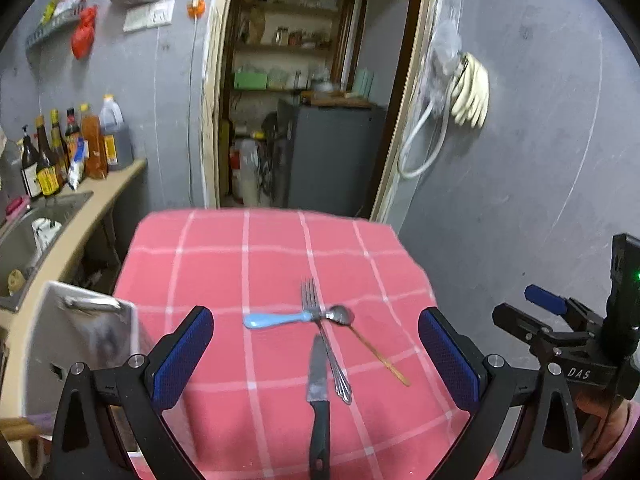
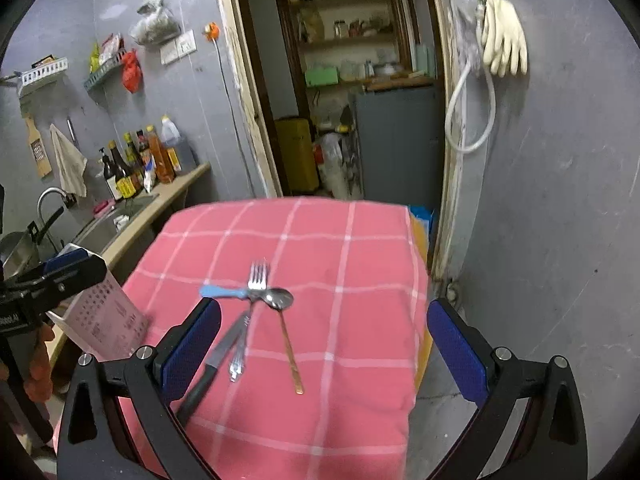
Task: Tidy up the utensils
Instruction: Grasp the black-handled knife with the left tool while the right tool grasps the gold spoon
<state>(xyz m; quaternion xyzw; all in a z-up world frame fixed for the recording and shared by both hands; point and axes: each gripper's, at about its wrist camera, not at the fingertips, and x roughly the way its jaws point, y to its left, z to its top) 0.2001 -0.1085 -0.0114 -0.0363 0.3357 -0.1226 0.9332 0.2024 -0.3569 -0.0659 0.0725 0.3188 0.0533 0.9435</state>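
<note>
In the left wrist view, the left gripper [image 1: 316,356] hovers above the near part of a table [image 1: 208,264] covered in red check cloth, its blue-padded fingers [image 1: 182,360] spread wide and empty, while the fork [image 1: 324,340], the black-handled knife [image 1: 319,400], the blue-handled utensil [image 1: 276,320] and the copper-handled spoon [image 1: 360,336] lie bunched together mid-cloth, and a white perforated holder [image 1: 92,340] stands at the left edge. In the right wrist view, the right gripper [image 2: 324,344] likewise holds its fingers [image 2: 456,352] wide apart with nothing between them; the fork [image 2: 250,312] crosses the blue-handled utensil [image 2: 222,292] and touches the spoon [image 2: 286,320], the knife [image 2: 212,364] lies just left of the fork's handle, and the holder [image 2: 104,316] sits off the cloth's left side beside the left gripper [image 2: 48,284].
</note>
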